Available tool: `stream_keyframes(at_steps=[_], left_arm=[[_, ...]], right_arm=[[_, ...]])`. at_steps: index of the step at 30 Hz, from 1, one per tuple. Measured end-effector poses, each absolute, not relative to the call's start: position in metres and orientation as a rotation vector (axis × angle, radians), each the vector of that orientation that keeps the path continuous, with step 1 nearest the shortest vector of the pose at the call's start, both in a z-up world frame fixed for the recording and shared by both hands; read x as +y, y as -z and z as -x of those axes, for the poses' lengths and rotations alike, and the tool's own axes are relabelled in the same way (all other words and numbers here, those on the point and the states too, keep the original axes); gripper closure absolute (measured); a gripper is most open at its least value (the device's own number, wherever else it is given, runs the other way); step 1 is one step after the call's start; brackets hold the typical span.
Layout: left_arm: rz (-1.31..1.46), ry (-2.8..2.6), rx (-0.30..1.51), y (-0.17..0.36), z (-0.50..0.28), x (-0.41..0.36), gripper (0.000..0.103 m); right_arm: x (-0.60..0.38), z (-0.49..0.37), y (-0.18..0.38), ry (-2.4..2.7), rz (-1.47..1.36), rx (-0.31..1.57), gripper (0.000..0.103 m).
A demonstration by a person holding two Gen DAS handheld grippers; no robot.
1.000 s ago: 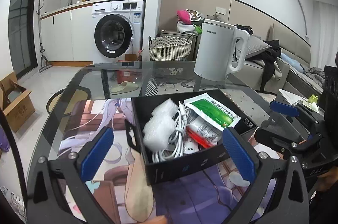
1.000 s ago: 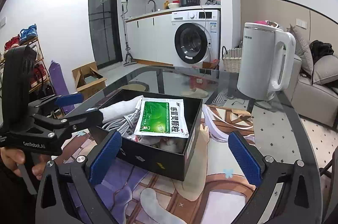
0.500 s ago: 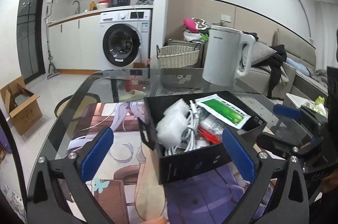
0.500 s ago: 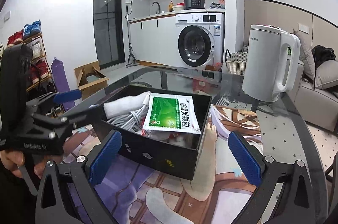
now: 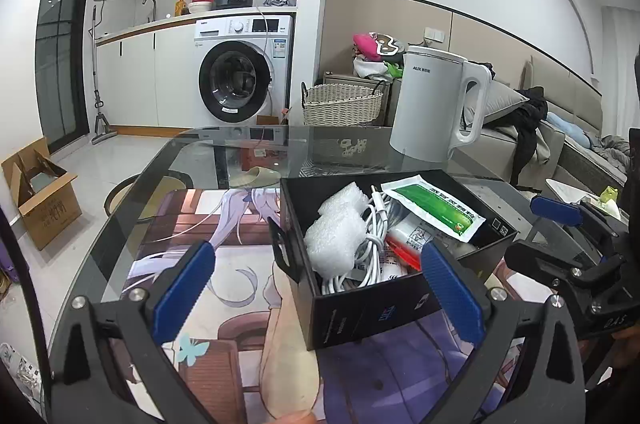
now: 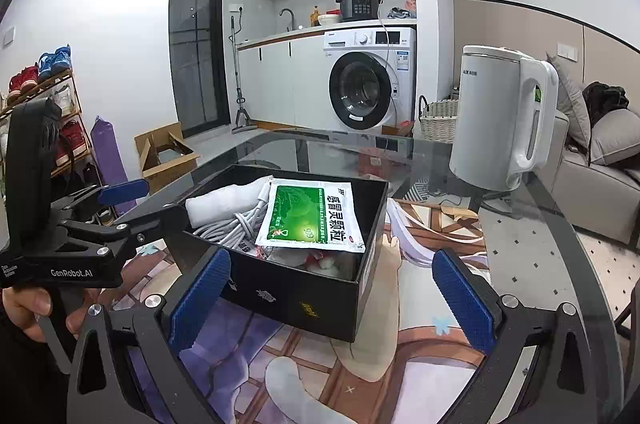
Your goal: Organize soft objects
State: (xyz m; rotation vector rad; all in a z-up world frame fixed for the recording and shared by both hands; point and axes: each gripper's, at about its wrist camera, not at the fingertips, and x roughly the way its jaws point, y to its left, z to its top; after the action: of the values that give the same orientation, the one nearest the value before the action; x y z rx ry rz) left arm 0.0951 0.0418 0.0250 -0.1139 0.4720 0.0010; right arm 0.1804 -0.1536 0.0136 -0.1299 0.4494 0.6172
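Centre frame: black box (image 6: 304,300) on the worktop (image 6: 560,224) holds green sachet (image 6: 310,216), white cable (image 6: 236,224), foam (image 5: 336,232); both hand-held grippers (image 5: 316,288) (image 6: 332,298) released.

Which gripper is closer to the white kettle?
Right, probably. The right gripper faces the black box with the white plastic kettle just beyond; the left gripper sits farther across.

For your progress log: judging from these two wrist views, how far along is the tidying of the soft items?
Done: the black box already holds the green sachet, white cable and white foam.
In hand: nothing; the left gripper and right gripper are both open near the box.
Left: no loose soft items show on the table.
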Motion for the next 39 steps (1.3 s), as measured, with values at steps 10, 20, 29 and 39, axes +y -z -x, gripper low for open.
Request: stream_keyframes(at_steps=[10,20,29,39], left_arm=[[0.112,-0.006,0.469,-0.0248,-0.0951,0.0416,0.000],[0.108,-0.007,0.472,-0.0232,-0.0937,0.0409,0.000],[0.108,-0.010,0.474,-0.0228,-0.0934,0.0408,0.000],[0.108,-0.010,0.472,-0.0226,-0.0936,0.0411,0.000]], right_arm=[[-0.1538,-0.1755,-0.0133,-0.620,0.133,0.439,0.000],[-0.1548,-0.1757,-0.0140,-0.622,0.126,0.437,0.000],[-0.1551,-0.1750,-0.0147,-0.621,0.125,0.439,0.000],[-0.1548,-0.1752,-0.0147,-0.622,0.124,0.438,0.000]])
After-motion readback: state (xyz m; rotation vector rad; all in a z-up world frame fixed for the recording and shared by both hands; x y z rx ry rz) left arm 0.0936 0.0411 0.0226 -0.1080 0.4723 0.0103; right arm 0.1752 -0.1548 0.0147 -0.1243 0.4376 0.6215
